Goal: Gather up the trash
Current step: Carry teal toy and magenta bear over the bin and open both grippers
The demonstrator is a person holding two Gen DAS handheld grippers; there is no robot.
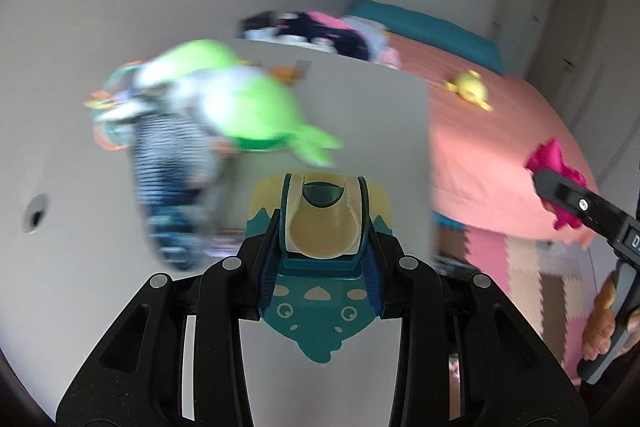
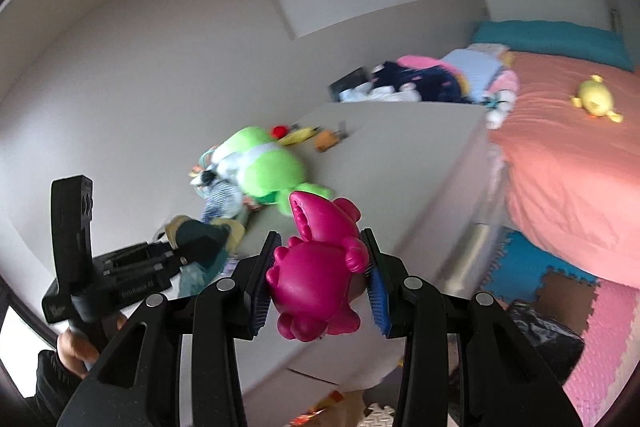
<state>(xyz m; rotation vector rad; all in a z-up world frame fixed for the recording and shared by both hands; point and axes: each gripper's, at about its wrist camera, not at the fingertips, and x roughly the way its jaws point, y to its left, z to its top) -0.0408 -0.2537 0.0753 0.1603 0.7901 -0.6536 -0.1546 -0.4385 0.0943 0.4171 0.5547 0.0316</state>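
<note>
My left gripper is shut on a teal and cream carton with a cartoon face printed on it, held between the blue pads. My right gripper is shut on a magenta plastic animal figure that sticks out past the fingertips. In the left wrist view the right gripper comes in from the right edge with the magenta figure. A hand grips its handle. The right wrist view shows the left gripper at the lower left with the teal carton.
A green plush toy and a striped cloth lie on a pale grey tabletop with small toys behind. A bed with a salmon sheet, a yellow plush and piled clothes stands to the right. Foam puzzle mats cover the floor. A black bag sits low right.
</note>
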